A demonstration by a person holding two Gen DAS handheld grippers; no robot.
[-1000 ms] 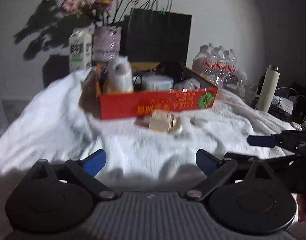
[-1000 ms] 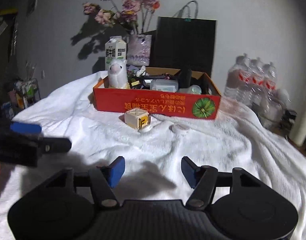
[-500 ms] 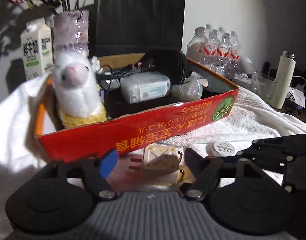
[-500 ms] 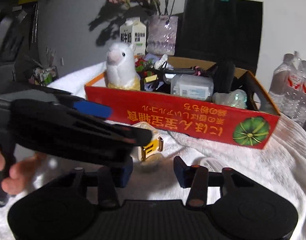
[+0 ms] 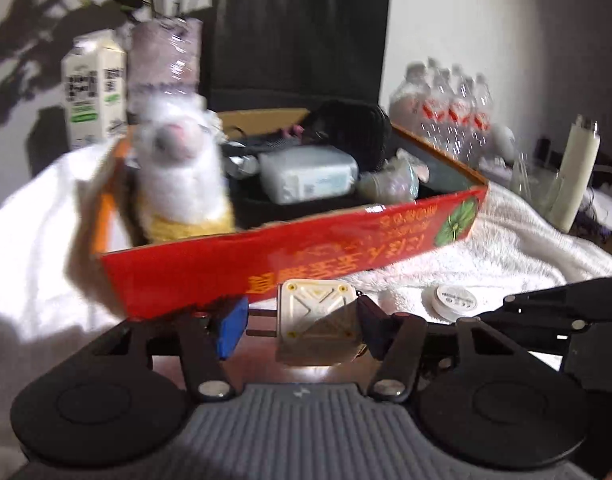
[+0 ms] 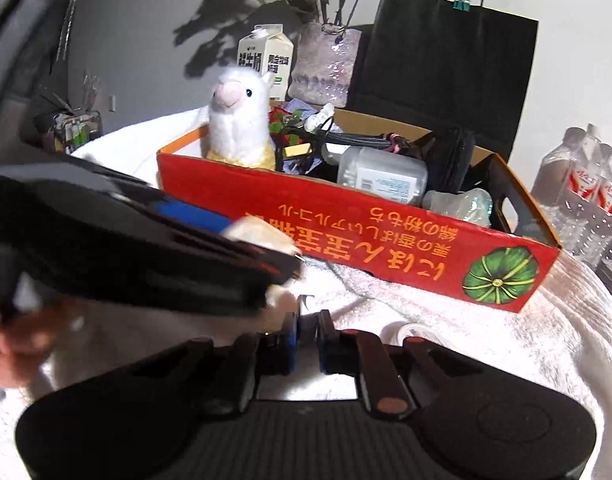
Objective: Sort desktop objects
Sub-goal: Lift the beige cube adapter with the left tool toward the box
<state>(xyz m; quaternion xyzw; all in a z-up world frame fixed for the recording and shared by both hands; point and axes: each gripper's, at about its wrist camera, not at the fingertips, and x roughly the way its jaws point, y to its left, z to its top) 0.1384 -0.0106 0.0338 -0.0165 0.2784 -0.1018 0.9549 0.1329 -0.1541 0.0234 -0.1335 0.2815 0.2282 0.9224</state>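
One white towel (image 5: 505, 256), apparently covering the table, bears red box (image 6: 345, 236).

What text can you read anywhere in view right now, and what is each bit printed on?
"にほん": red box, printed upside down, start of the large line; the rest I cannot read reliably.
"鲜牛奶": milk carton, large characters; its small print is unreadable.
Plastic tub label, round white disc, water bottles labels: too small or blurred.
Plug adapter: embossed pattern, no text.
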